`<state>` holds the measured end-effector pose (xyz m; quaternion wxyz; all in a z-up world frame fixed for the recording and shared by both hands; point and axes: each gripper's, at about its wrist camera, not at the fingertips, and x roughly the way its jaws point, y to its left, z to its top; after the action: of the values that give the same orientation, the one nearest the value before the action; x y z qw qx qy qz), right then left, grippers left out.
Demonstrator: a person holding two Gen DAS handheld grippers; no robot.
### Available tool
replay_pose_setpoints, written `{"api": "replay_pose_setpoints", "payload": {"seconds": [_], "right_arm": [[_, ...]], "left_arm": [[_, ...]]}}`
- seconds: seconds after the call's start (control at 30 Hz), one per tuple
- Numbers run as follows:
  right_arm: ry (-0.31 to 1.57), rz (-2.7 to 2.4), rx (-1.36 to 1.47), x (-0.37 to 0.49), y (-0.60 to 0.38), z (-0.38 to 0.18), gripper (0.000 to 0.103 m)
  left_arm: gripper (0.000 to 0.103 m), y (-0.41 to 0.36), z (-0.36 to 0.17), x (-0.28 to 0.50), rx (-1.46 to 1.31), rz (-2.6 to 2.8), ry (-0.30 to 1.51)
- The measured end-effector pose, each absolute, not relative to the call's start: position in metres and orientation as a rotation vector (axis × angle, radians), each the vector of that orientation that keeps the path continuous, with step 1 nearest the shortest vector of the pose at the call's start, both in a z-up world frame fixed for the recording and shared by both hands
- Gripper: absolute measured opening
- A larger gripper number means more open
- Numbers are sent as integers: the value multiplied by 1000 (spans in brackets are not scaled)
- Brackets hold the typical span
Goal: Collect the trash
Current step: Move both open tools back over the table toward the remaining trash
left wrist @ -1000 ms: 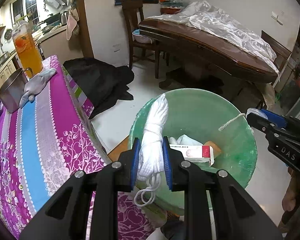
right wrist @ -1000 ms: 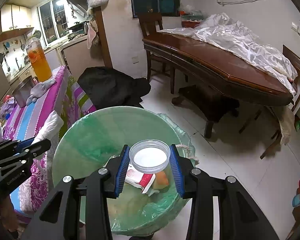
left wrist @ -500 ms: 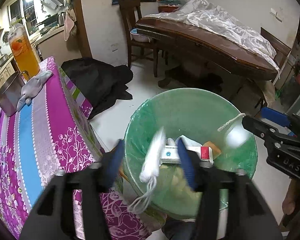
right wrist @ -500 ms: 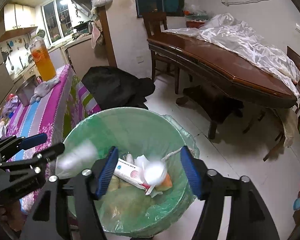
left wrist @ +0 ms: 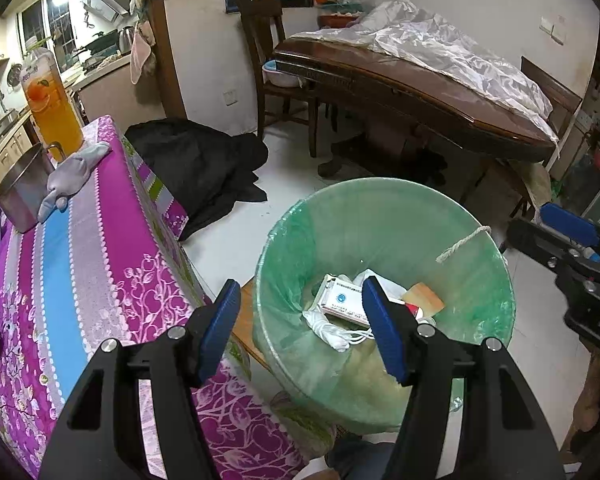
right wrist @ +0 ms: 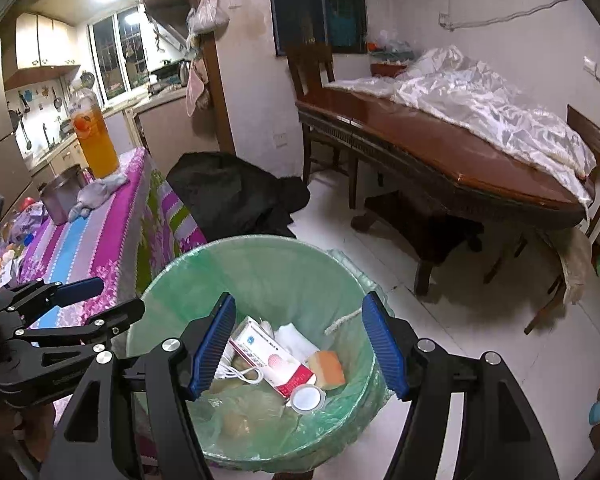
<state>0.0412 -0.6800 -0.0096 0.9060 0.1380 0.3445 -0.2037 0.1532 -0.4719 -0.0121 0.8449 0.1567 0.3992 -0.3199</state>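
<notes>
A trash bin with a green liner (left wrist: 380,216) (right wrist: 259,264) stands on the floor beside the table. My left gripper (left wrist: 300,284) hangs open over its near rim with nothing between the pads. A white cord bundle (left wrist: 332,332) (right wrist: 235,372) lies inside, next to a red and white box (left wrist: 344,300) (right wrist: 271,352). My right gripper (right wrist: 298,300) is open and empty above the bin too. A clear round lid (right wrist: 308,398) rests on the trash beside an orange chunk (right wrist: 328,364). Each gripper shows at the edge of the other's view: right gripper (left wrist: 528,220), left gripper (right wrist: 119,295).
A table with a purple and blue striped cloth (left wrist: 79,260) carries a jar of orange drink (left wrist: 51,112), a steel pot (left wrist: 19,196) and a grey cloth (left wrist: 71,176). A black garment (left wrist: 203,168) lies on the floor. Behind is a wooden dining table (left wrist: 420,92) with chairs.
Both grippers opened. The cord bundle fell from the left one and the clear lid from the right one, both into the bin. The right gripper rose a little.
</notes>
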Motion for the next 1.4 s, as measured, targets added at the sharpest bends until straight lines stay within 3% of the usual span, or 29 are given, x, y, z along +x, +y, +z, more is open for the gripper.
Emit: {"api": "replay_pose_setpoints", "payload": {"seconds": [0.43, 0.7, 1.4], "right_arm": [[493, -316, 184, 28, -580, 42, 78], [429, -178, 133, 55, -504, 53, 79], [544, 183, 52, 155, -311, 27, 80]], "left_arm": [[60, -402, 6, 160, 301, -584, 778], [60, -331, 11, 170, 264, -491, 760], [62, 41, -9, 255, -93, 100, 833]]}}
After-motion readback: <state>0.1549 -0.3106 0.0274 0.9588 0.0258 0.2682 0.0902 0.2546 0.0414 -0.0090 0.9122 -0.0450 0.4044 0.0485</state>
